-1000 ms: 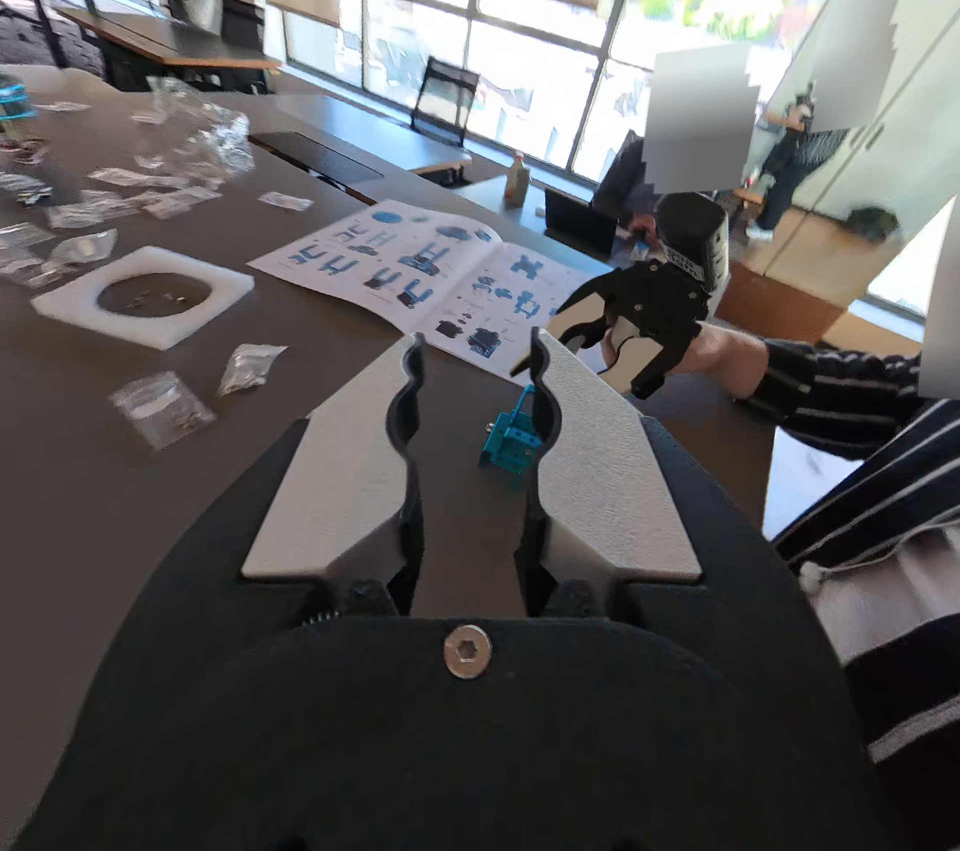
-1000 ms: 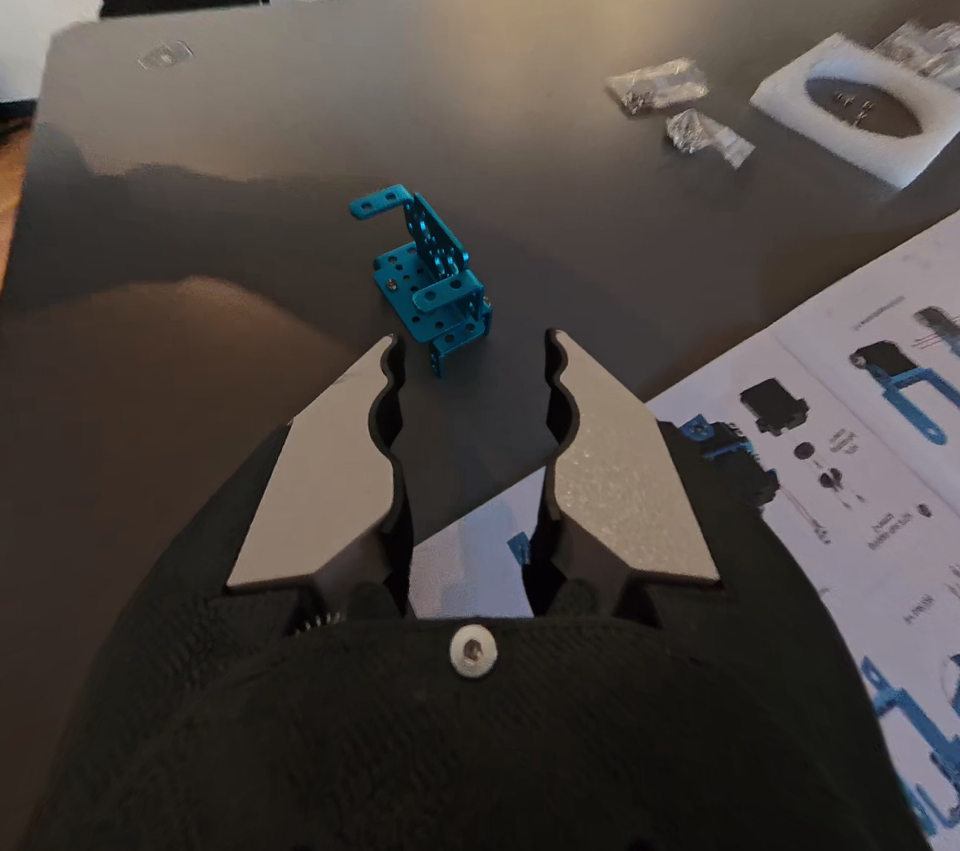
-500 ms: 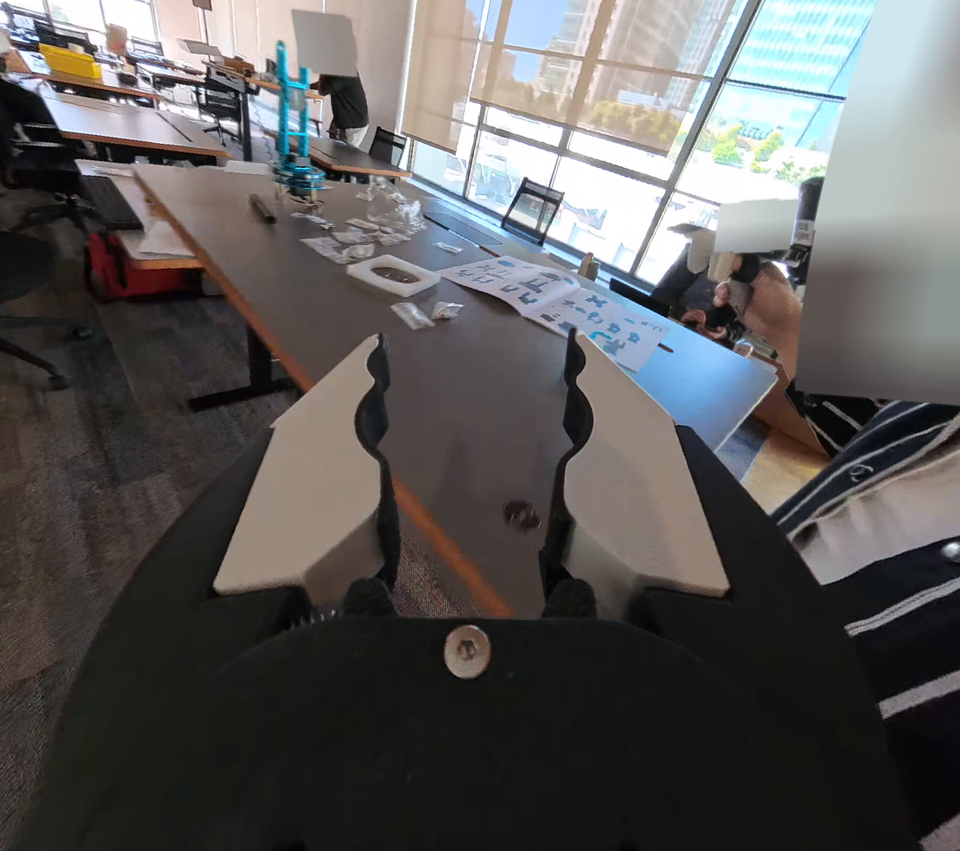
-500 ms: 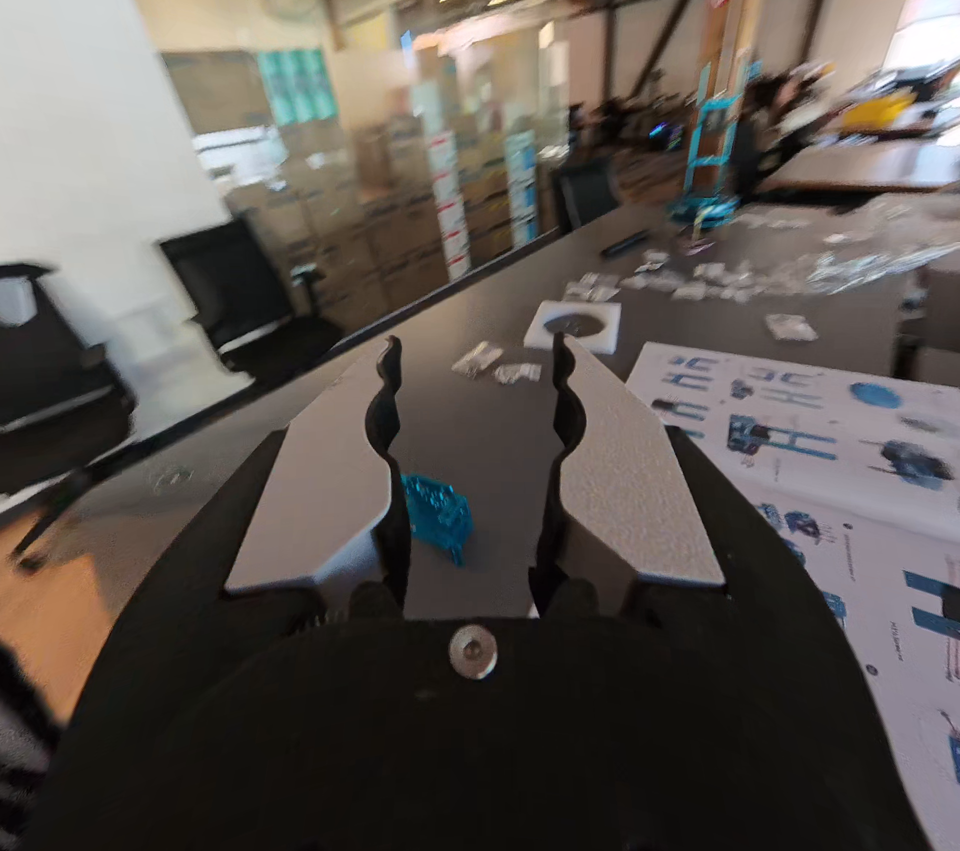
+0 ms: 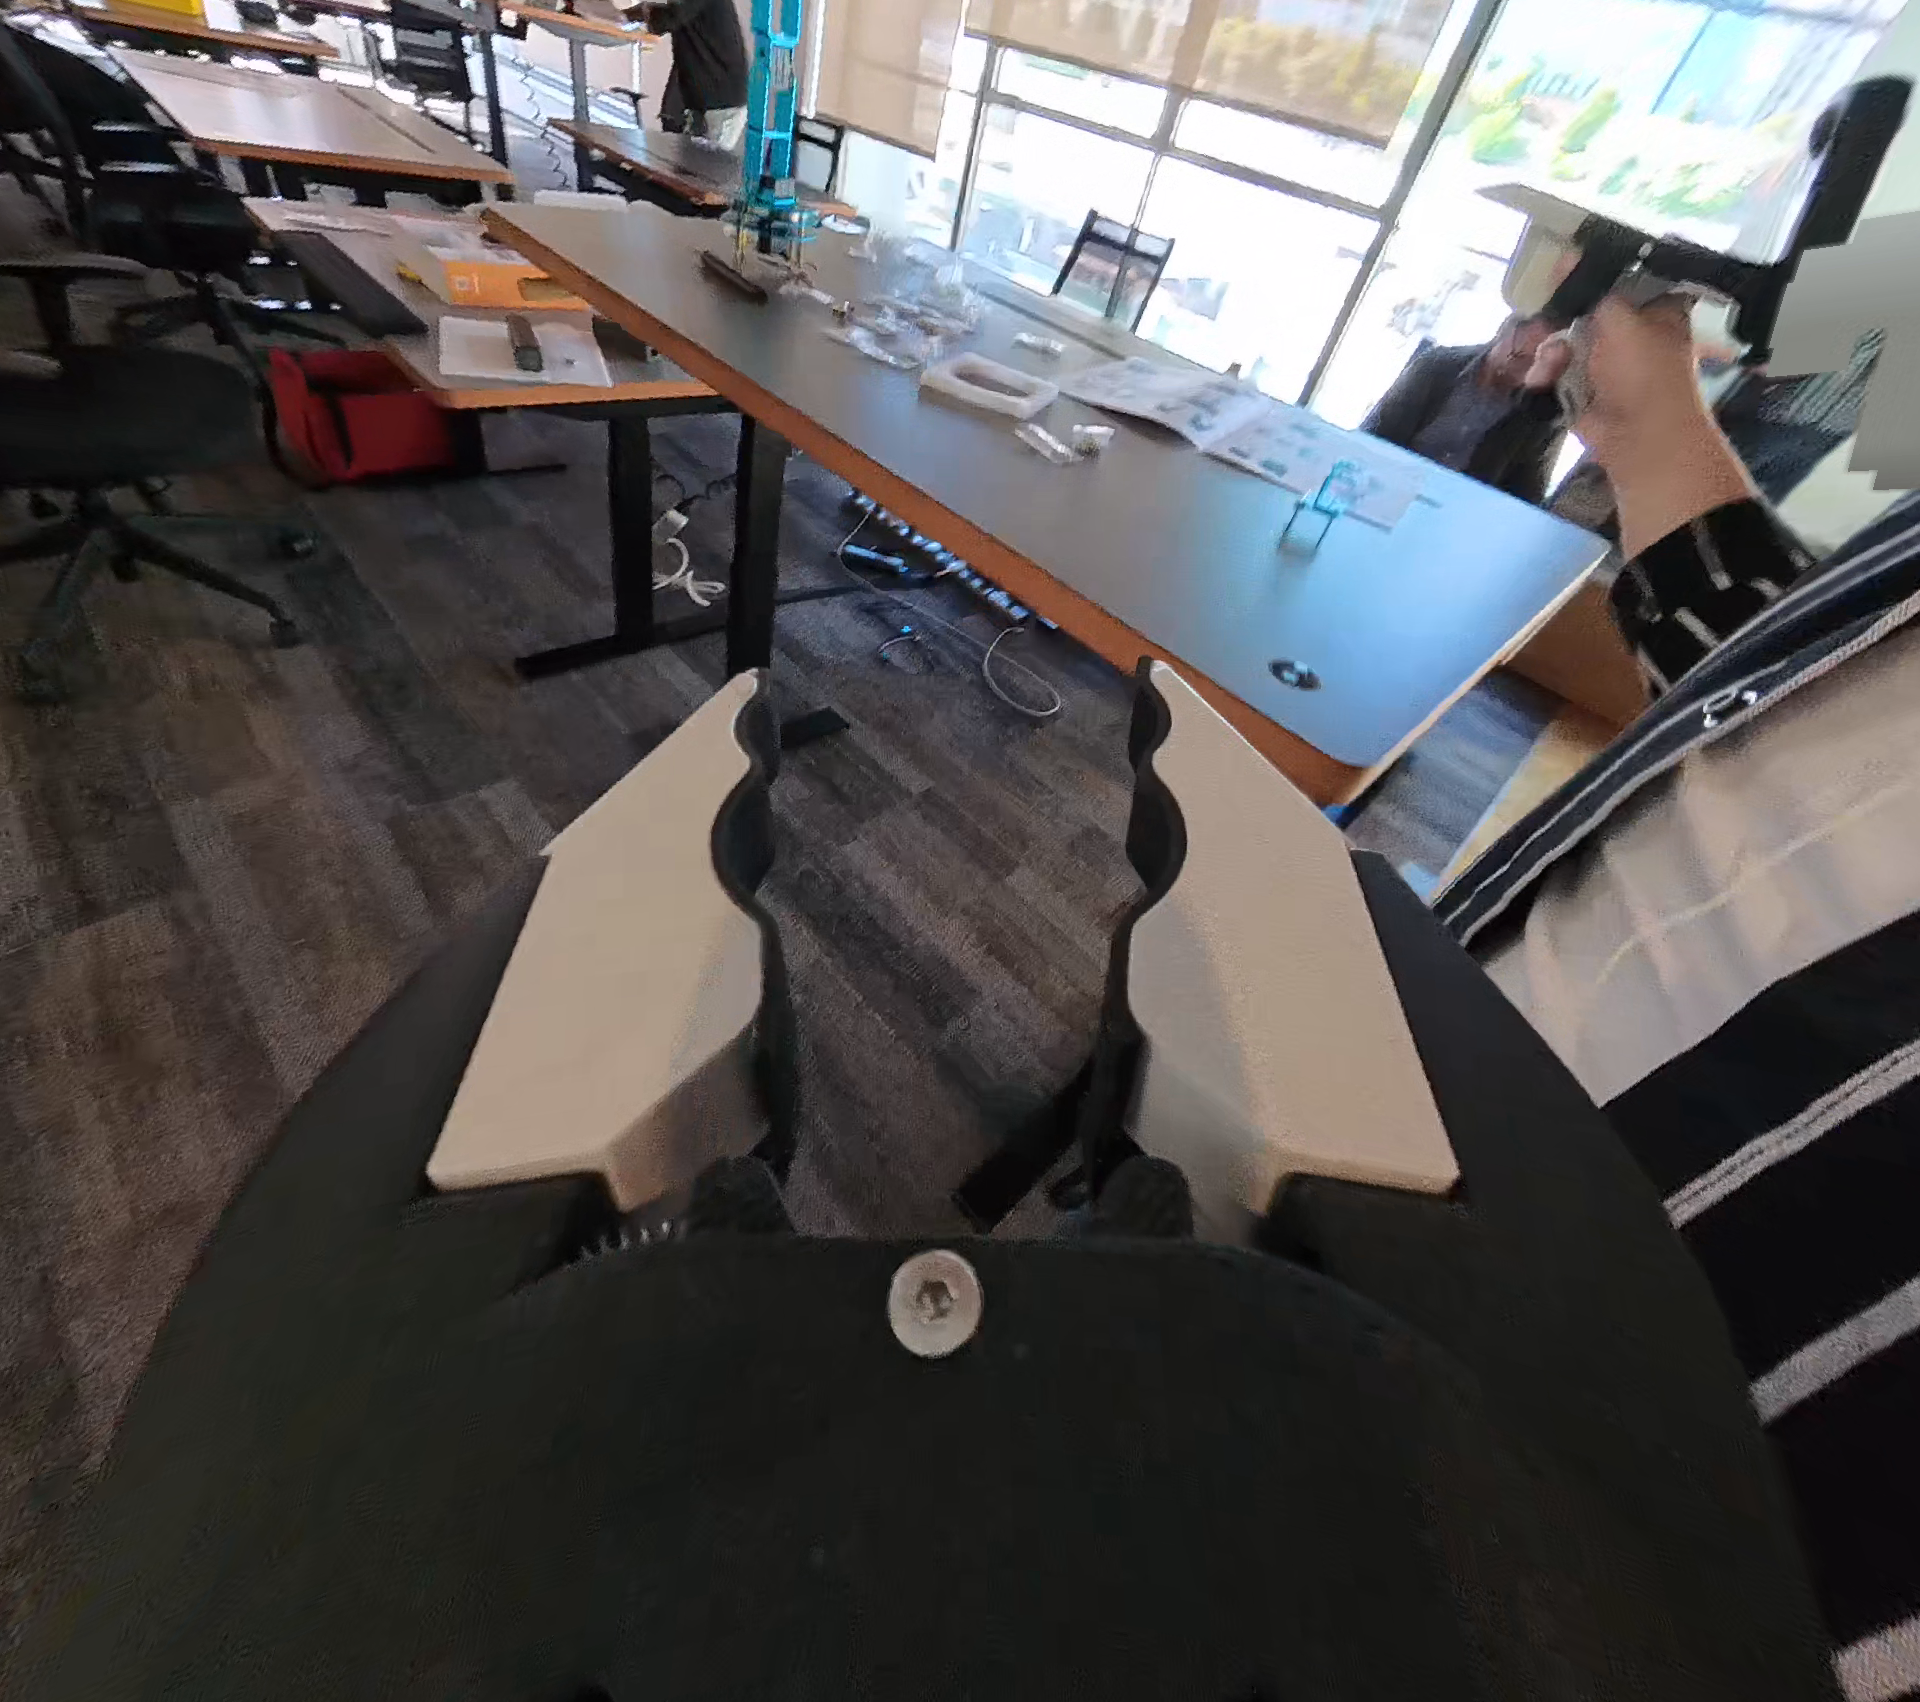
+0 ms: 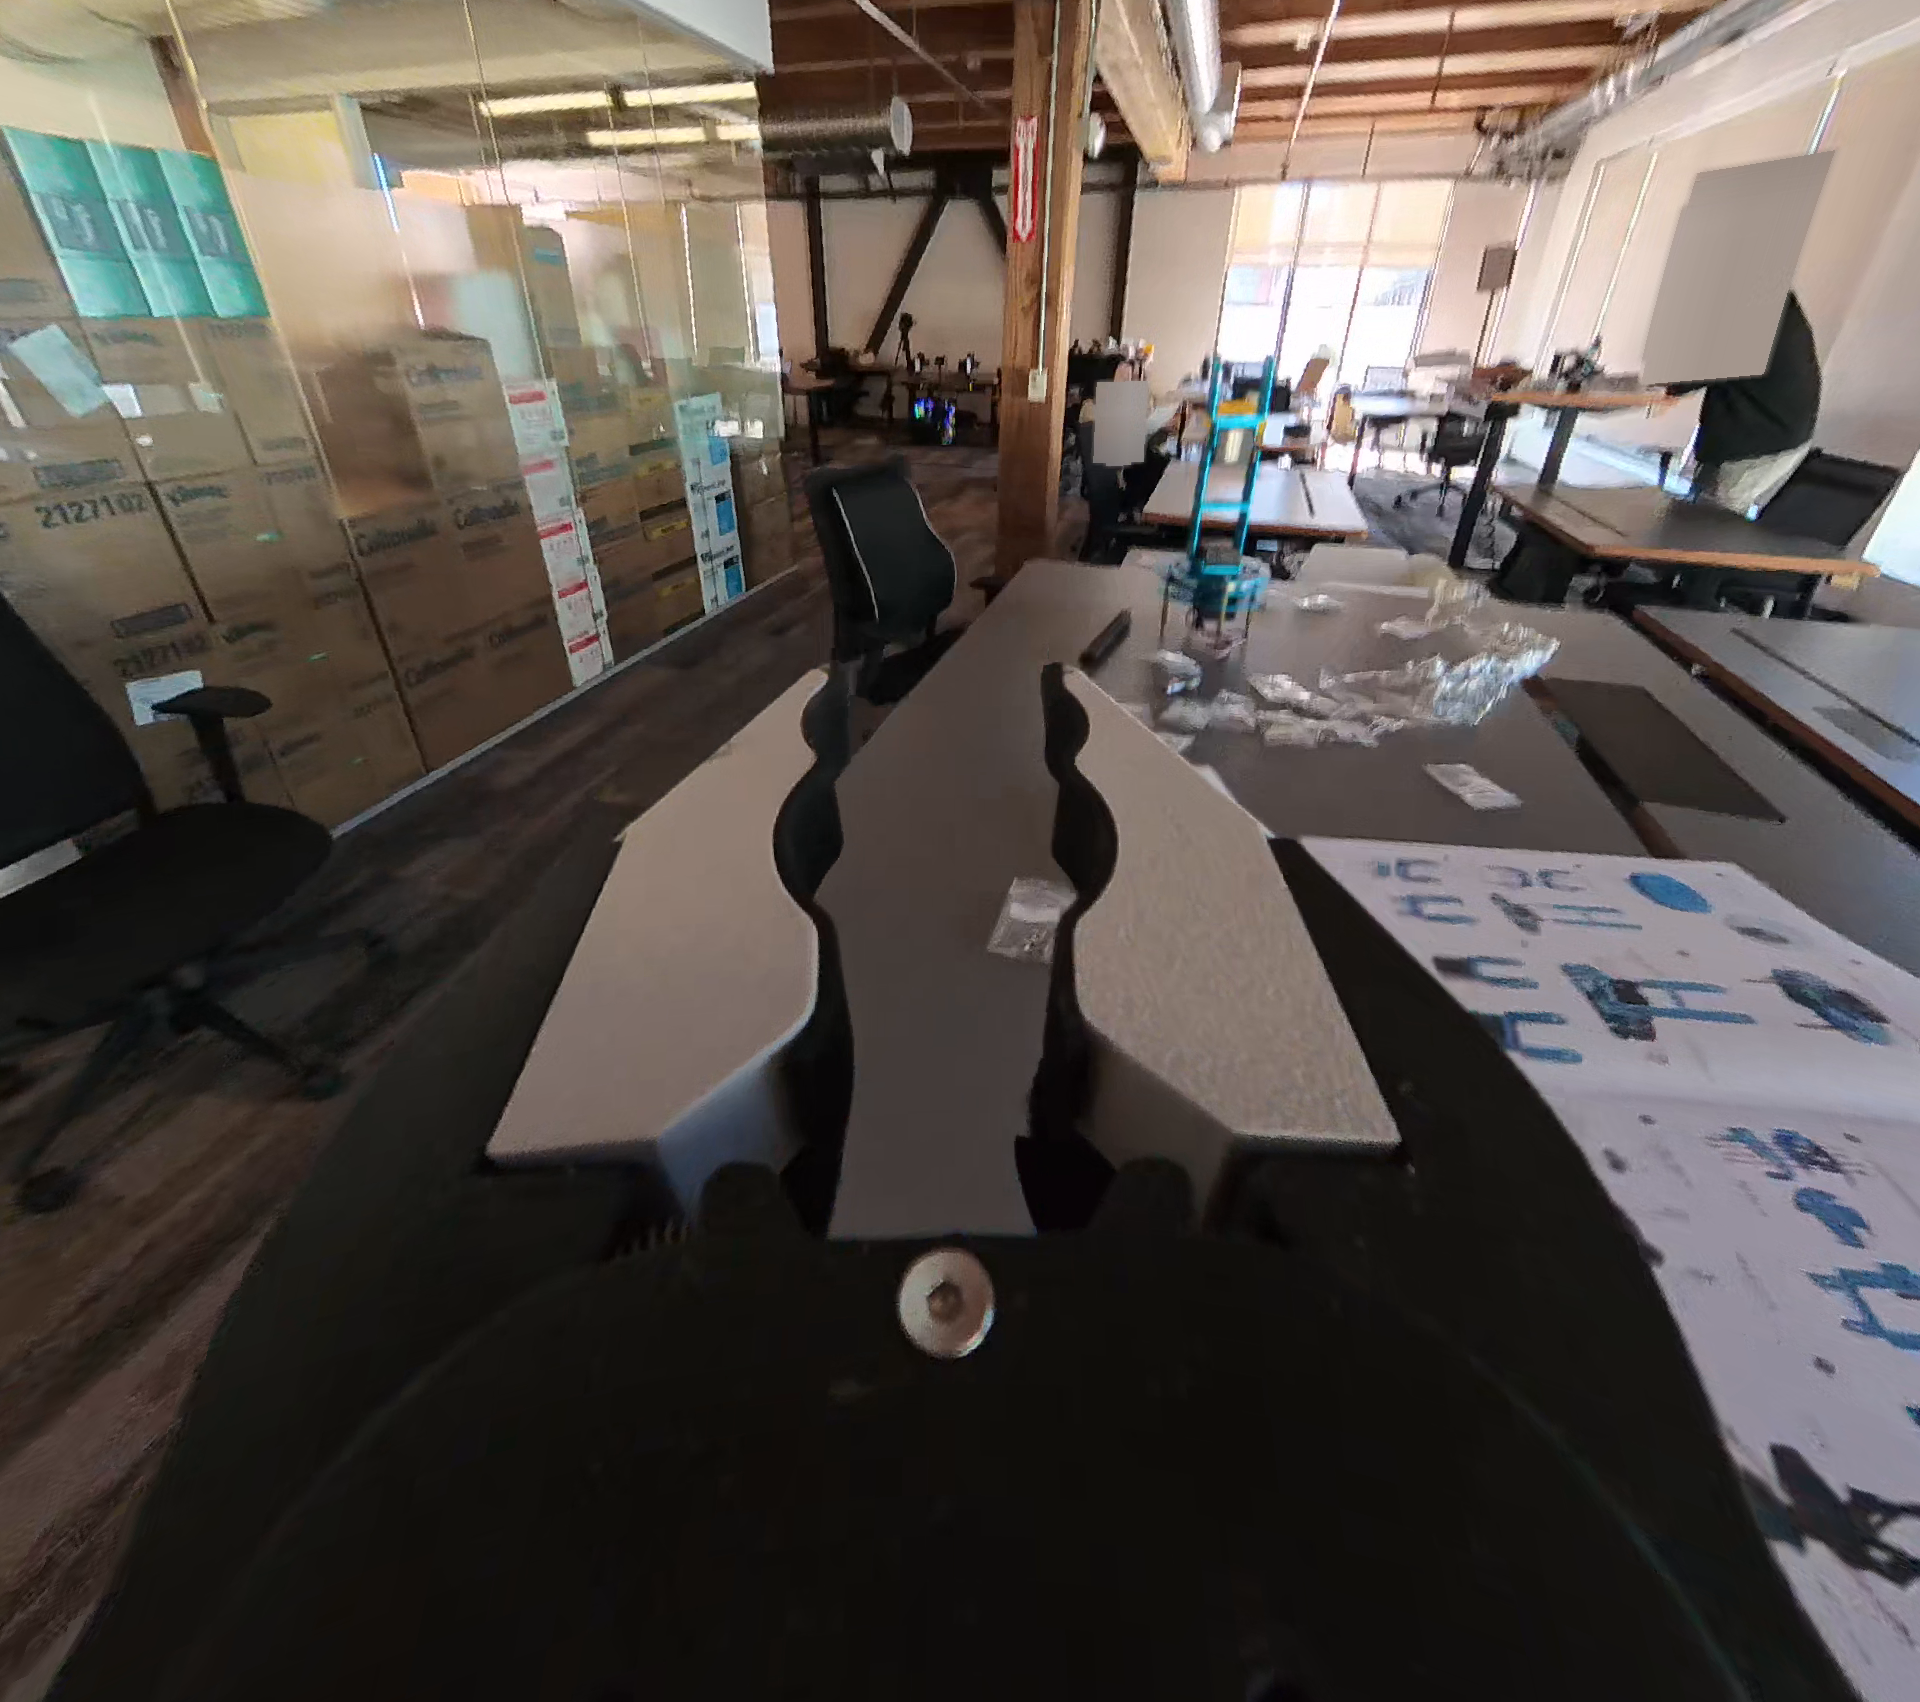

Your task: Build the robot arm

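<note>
My left gripper (image 5: 948, 672) is open and empty. It hangs over the carpet, well back from the long dark table (image 5: 1091, 509). A small blue bracket assembly (image 5: 1325, 504) stands near the table's near end, beside an open instruction booklet (image 5: 1195, 405). A hand (image 5: 1631, 395) holds the right gripper raised at the right of this view. My right gripper (image 6: 940, 673) is open and empty, held above the table (image 6: 1403, 779) and pointing along it. A small clear parts bag (image 6: 1029, 914) lies on the table between its fingers. The booklet (image 6: 1662, 977) lies to its right.
A white foam tray (image 5: 987, 385), several clear bags (image 6: 1434, 676) and a tall blue frame (image 6: 1226, 499) are farther along the table. Office chairs (image 6: 883, 561) and stacked boxes (image 6: 468, 561) are to the left. A person in a striped sleeve (image 5: 1766, 821) is at the right. The tips of one gripper are about 55 cm away from the tips of the other.
Both grippers have pulled up and back from the blue bracket assembly, which stays on the table. The left one has dropped off the table's edge over the carpet. Both remain open.
</note>
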### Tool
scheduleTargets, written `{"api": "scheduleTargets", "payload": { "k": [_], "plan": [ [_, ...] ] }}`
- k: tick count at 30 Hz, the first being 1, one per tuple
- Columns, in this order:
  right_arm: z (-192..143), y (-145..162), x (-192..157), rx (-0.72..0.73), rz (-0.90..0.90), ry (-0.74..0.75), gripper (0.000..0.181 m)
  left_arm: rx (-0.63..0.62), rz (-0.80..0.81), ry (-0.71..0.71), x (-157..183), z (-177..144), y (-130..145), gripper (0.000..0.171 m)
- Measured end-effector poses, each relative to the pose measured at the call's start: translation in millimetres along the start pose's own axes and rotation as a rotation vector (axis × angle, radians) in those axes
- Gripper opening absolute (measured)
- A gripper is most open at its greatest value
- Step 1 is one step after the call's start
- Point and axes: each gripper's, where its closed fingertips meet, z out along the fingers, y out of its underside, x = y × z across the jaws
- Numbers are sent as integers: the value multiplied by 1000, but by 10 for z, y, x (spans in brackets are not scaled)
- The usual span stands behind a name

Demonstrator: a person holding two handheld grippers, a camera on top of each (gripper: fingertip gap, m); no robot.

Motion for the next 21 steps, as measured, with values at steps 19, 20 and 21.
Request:
{"api": "scheduleTargets", "payload": {
  "k": [19, 20, 21],
  "plan": [
    [2451, 2009, 1039, -860, 367, 86, 7, -53, 21, 338, -1937, 2689, -732, 42],
    [2508, 2138, 1130, -898, 363, 113, 6, -53, 27, 379, -1977, 2919, -791, 41],
    [2561, 2245, 1209, -927, 366, 138, 6, -60, 37, 421, -2011, 3156, -840, 41]
  ]
}}
